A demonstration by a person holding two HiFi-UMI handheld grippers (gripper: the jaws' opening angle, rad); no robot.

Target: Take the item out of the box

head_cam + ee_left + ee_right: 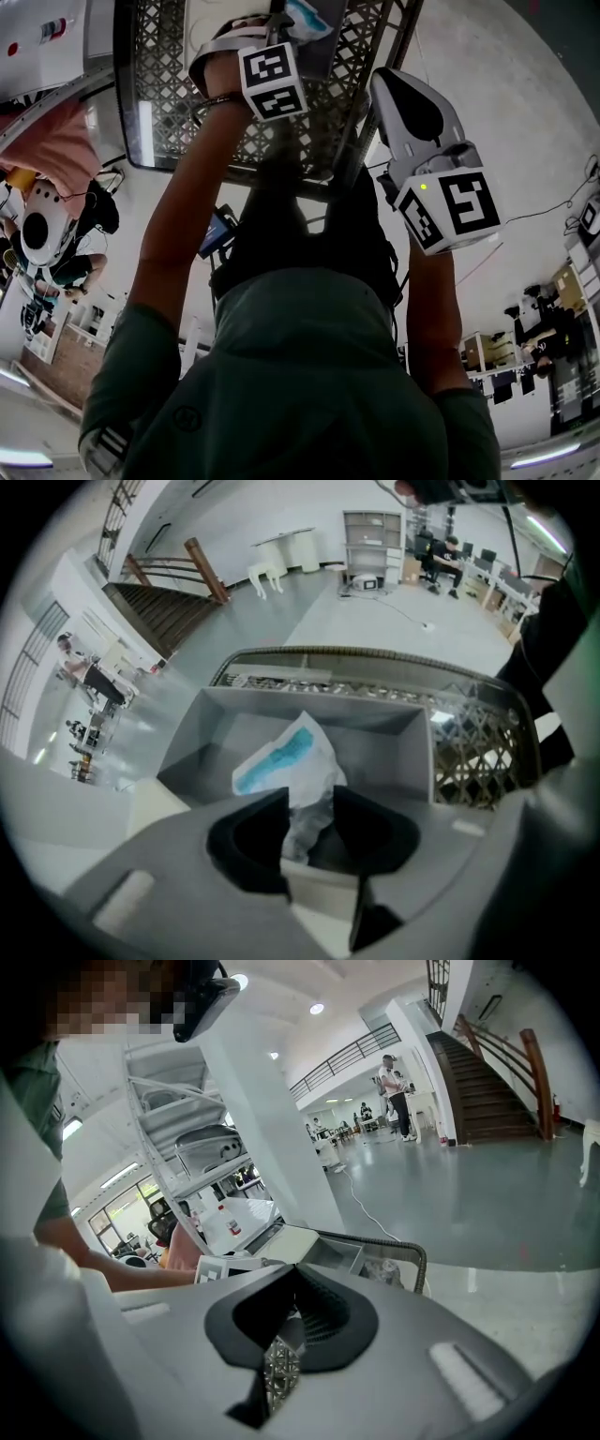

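Head view: steep look down over the person's green shirt, both bare forearms reaching up-frame to a mesh basket. The left gripper is over the basket interior, marker cube facing the camera, and a corner of a white packet with blue print shows just past it at the top edge. The right gripper is at the basket's right-hand frame bar, its cube nearer the camera. Pale floor around, desks and seated people at the frame edges. Left gripper view: jaws clenched on the packet's crumpled lower end. The rest of the packet sticks up beyond the tips, blue stripe on its left side. The packet is over the open grey box, which sits inside the basket; can't tell whether its far end touches the box floor. The basket's mesh wall is visible to the right of the box, rim curving behind it. A dark staircase and a white shelf unit stand far back across the floor. Right gripper view: jaws almost together, a narrow strip of basket mesh in the gap between the pads, so it reads as clamped on the basket wall. The basket rim and the left gripper's cube are beyond the tips, a white rack to the left, stairs at upper right.
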